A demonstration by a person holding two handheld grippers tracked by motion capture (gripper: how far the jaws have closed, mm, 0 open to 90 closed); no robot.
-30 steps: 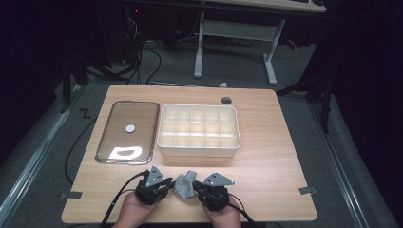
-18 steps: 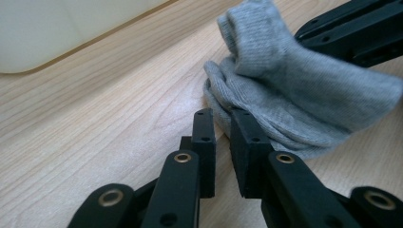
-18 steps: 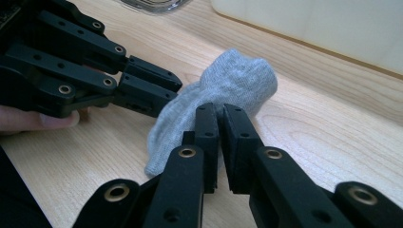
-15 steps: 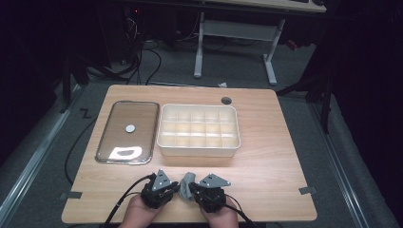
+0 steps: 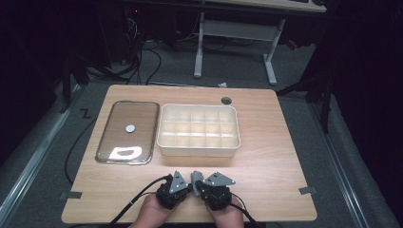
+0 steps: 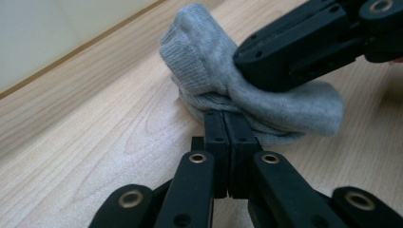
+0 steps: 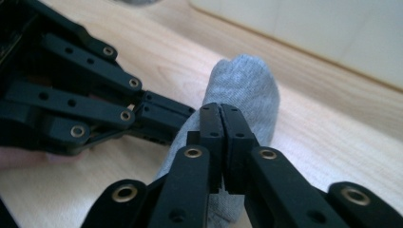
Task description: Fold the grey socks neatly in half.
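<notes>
A small grey sock lies bunched on the wooden table near its front edge, between my two grippers. My left gripper comes at it from the left, and in the left gripper view its jaws are shut on the sock's near edge. My right gripper comes from the right; in the right gripper view its jaws are pressed together on the grey sock. The two grippers meet almost tip to tip.
A cream divided box with several empty cells stands at the table's middle. Left of it lies a clear lid with a white knob. A round cable hole sits near the far edge. Black cables trail from both grippers off the front.
Both grippers have drawn slightly closer together on the sock near the front edge. The box and lid have not moved.
</notes>
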